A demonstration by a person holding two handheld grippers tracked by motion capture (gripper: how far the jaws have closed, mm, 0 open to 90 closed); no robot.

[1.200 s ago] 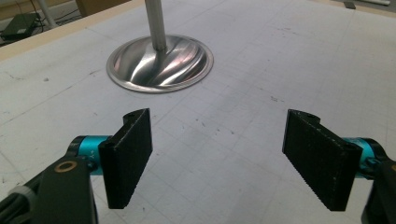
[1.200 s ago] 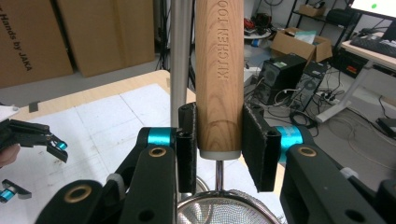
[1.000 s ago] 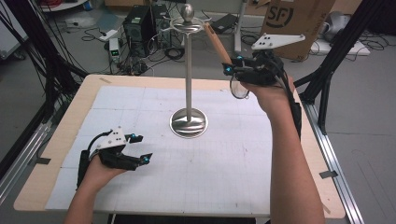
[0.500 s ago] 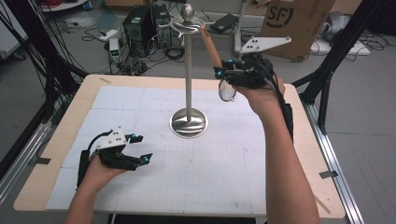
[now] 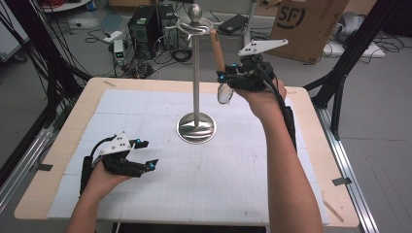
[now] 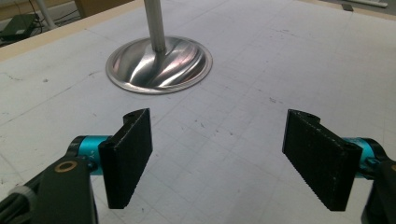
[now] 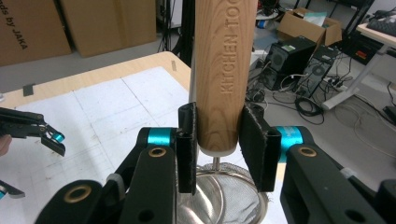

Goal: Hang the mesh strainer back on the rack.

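The right claw (image 5: 224,77) is closed on the wooden handle (image 7: 223,70) of a small mesh strainer (image 5: 224,93) and holds it in the air, near the top of the metal stand (image 5: 196,73). The left claw (image 5: 145,154) rests on the bench (image 5: 301,97), wide open and empty.

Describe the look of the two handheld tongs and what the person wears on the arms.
Both tongs, left and right, are black-bodied, with cyan collars and flat black ribbed pads. Brass-coloured rivets mark the linkages. Each carries a pale grey three-cornered plate on top, and a black cable trails back. The forearms show no sleeves.
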